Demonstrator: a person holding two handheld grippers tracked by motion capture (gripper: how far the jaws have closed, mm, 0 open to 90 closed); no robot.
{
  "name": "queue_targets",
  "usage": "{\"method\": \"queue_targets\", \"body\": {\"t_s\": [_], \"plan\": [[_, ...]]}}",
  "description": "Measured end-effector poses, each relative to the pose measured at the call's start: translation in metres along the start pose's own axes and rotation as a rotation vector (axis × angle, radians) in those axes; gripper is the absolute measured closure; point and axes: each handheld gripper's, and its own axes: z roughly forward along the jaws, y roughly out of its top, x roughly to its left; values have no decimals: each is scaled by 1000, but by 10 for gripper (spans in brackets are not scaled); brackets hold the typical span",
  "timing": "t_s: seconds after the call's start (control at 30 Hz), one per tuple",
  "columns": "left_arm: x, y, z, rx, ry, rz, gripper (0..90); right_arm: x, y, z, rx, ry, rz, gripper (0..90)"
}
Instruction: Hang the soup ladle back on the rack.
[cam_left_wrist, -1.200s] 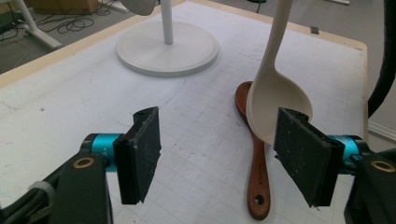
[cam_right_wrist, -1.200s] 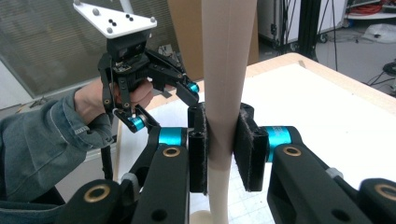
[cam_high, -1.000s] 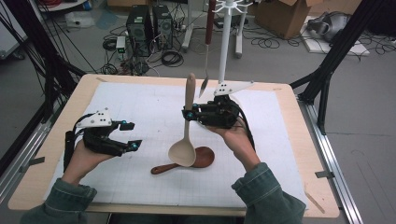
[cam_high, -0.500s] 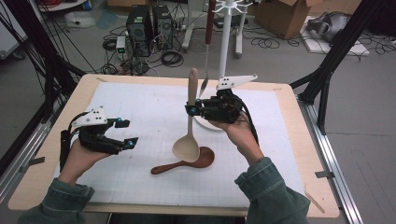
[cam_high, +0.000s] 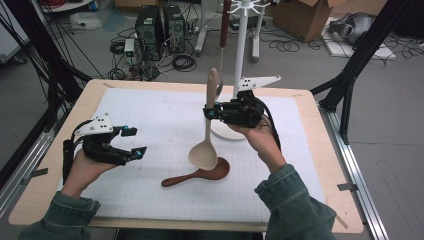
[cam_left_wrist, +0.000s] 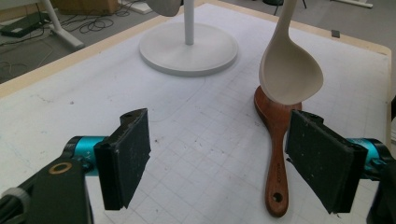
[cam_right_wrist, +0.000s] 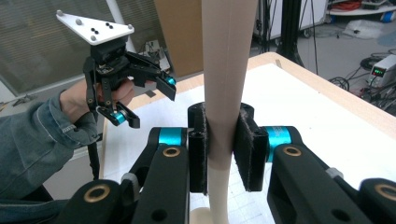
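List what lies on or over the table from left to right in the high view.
Left gripper → dark wooden spoon lying flat → right gripper, shut on the pale wooden spoon → white stand base.

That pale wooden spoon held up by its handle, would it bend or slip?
The pale wooden spoon probably stays stiff: its handle runs straight above and below the right tool. It may swing or slide a little, since the flat pads pinch a smooth handle with the heavy bowl hanging below.

two spoons, one pale wooden spoon (cam_high: 204, 150), one dark wooden spoon (cam_high: 197, 175), one white stand (cam_high: 243, 60), two claws
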Motion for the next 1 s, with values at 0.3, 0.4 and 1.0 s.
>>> {"method": "queue_targets", "body": {"t_s": [0.3, 0.4, 1.0], "plan": [[2, -1, -1, 4, 11, -7, 203, -3, 10, -4, 15, -21, -17, 772], [1, -1, -1, 1, 14, -10, 190, -5, 14, -7, 11, -26, -18, 772], [0, 0, 0, -1, 21, -13, 135, -25, 47, -16, 5, -64, -22, 772]]}}
